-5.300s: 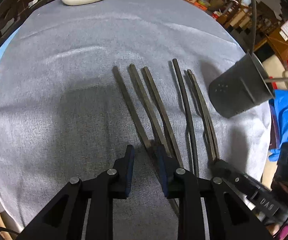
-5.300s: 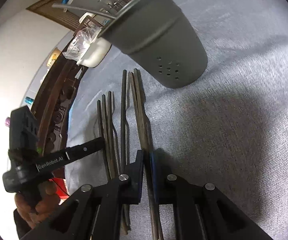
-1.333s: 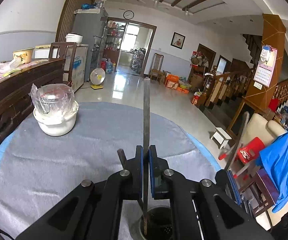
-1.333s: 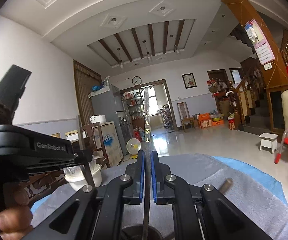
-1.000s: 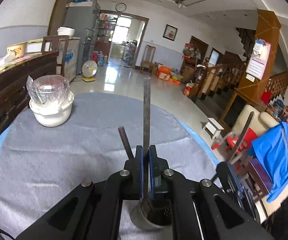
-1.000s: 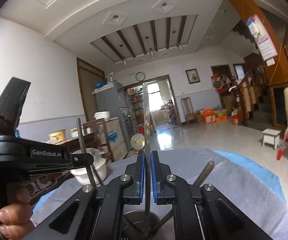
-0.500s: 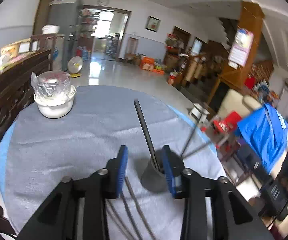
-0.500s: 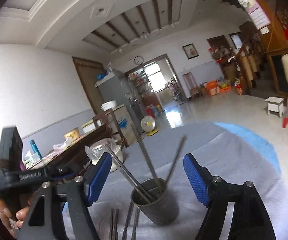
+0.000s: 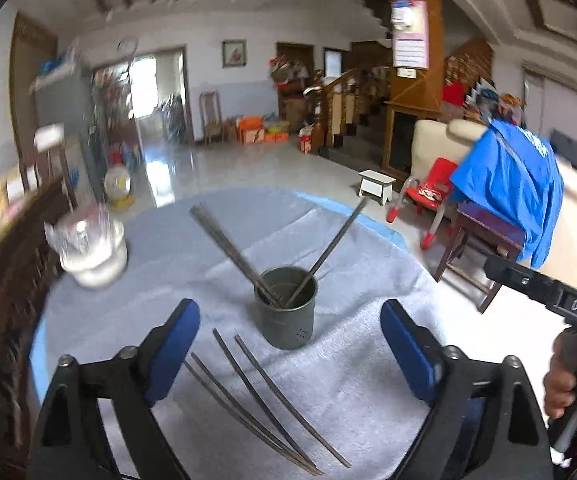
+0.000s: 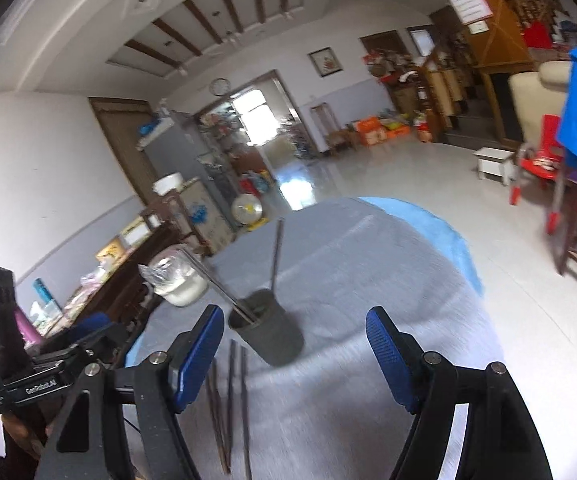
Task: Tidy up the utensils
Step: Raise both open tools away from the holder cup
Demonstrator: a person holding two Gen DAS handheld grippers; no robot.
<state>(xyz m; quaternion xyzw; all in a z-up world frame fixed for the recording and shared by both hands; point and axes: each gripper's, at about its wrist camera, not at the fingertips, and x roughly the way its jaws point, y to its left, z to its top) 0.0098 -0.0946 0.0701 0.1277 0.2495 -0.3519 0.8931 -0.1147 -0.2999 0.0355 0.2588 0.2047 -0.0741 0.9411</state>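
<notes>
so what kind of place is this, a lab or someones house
Most likely a lived-in home, a big open living and dining room: a round table under a grey cloth, a staircase with wooden banisters, a fridge by the doorway, and a child's red chair.

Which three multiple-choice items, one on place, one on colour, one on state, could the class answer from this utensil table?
1. The loose chopsticks lie: A in the white bowl; B on the grey cloth before the holder; C on the floor.
2. The finger pads are: A red; B blue; C green.
3. The holder is: A tipped over; B gripped; C upright.
Answers: B, they lie flat on the cloth nearer the camera; B, both views show blue; C, it stands free while other chopsticks lean inside.
</notes>
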